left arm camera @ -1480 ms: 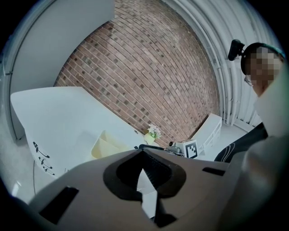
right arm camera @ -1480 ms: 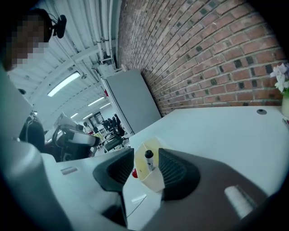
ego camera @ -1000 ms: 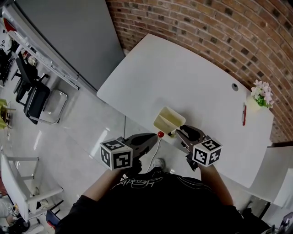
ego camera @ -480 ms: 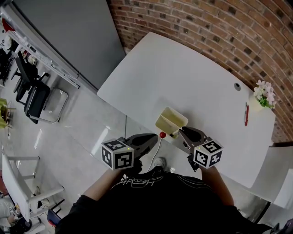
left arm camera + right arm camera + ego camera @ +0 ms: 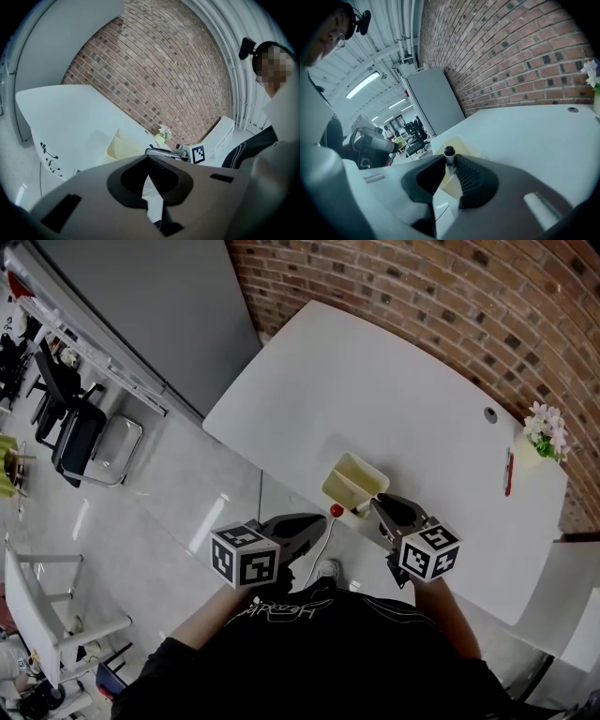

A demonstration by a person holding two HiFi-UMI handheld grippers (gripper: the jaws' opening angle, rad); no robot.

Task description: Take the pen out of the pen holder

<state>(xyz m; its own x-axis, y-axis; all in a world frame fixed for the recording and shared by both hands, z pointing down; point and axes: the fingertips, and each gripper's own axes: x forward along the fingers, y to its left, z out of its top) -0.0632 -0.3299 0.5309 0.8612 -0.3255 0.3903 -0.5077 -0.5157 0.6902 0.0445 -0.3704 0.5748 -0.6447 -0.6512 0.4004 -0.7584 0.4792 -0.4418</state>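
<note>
A pale yellow pen holder (image 5: 356,476) stands at the near edge of the white table (image 5: 375,390). My right gripper (image 5: 377,504) reaches its front right corner. In the right gripper view its jaws are closing, and the pads press on a pen (image 5: 449,156) with a black cap that stands upright in the holder (image 5: 469,146). My left gripper (image 5: 317,521) hangs left of the holder, off the table edge, jaws together and holding nothing. The left gripper view shows the holder (image 5: 123,147) ahead and the right gripper (image 5: 164,153) beside it.
A small red knob (image 5: 336,510) with a white cord sits between the two grippers at the table edge. A red pen (image 5: 508,472) and a small pot of flowers (image 5: 547,432) lie at the far right. A brick wall backs the table; chairs stand left.
The right gripper's jaws have narrowed from wide open onto the pen at the holder. Both hands have stayed where they were.
</note>
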